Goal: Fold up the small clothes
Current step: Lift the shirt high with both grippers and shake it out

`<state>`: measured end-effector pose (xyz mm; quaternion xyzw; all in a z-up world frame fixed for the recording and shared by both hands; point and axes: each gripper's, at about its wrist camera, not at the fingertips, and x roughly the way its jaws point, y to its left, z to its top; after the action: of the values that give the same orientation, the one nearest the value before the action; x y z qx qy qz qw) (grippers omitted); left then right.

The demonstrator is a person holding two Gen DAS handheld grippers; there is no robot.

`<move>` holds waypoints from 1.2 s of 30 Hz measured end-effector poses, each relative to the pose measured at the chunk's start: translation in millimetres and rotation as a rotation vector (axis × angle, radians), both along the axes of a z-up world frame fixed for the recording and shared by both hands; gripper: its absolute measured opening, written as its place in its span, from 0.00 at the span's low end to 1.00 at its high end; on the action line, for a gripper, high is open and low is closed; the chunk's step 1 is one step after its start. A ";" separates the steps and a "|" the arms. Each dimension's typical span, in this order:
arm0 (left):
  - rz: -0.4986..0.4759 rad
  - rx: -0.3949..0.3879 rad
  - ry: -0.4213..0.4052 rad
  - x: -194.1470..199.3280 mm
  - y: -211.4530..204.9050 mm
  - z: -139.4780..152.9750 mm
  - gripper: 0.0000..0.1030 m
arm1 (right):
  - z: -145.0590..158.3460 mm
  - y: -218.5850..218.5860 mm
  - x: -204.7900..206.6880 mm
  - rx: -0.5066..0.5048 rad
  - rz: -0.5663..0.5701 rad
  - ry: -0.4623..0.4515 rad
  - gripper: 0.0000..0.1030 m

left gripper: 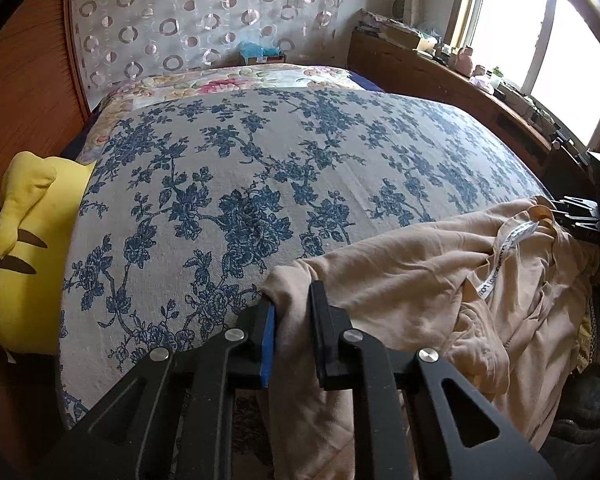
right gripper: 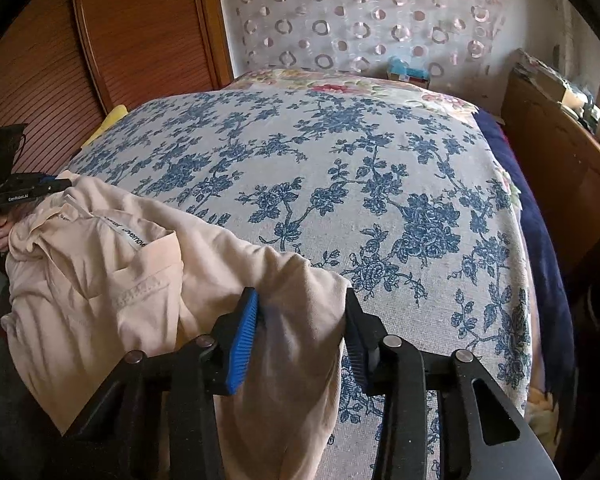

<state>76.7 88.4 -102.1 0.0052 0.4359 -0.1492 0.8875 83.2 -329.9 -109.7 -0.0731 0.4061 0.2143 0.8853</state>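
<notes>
The left gripper has its jaws clamped on one end of the beige garment; the right gripper pinches the other. The garment lies crumpled along the near edge of the blue-floral bedspread, long axis running nine to three o'clock, with its white label toward twelve o'clock.

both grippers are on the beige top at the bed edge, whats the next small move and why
Probably lift and draw the beige top further onto the bedspread to spread it flat. The left hand-held gripper and right hand-held gripper each have fabric between their fingers, yet the garment lies bunched and hangs over the bed's near edge, so it cannot be folded yet.
</notes>
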 end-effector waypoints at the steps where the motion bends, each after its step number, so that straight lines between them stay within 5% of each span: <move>1: 0.000 -0.001 -0.001 -0.4 0.1 0.0 0.15 | -0.3 -0.4 -0.2 0.003 -0.002 0.000 0.35; 3: -0.001 -0.007 -0.017 -4.4 -0.2 2.7 0.10 | -0.2 -1.4 -1.0 0.022 0.010 0.009 0.16; 12: 0.012 -0.097 -0.248 -54.7 1.2 83.1 0.09 | 34.9 -3.2 -27.1 0.105 0.030 -0.033 0.10; 24: -0.014 -0.204 -0.570 -93.7 13.3 234.5 0.09 | 203.4 -0.2 -95.4 0.187 0.149 -0.354 0.10; 36: 0.065 -0.083 -0.871 -121.9 28.6 370.2 0.09 | 366.7 -4.8 -150.0 0.143 0.112 -0.688 0.09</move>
<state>-45.2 117.0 268.1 0.0185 0.0145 -0.1226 0.9922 -66.8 -334.8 257.0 -0.1012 0.0635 0.2533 0.9600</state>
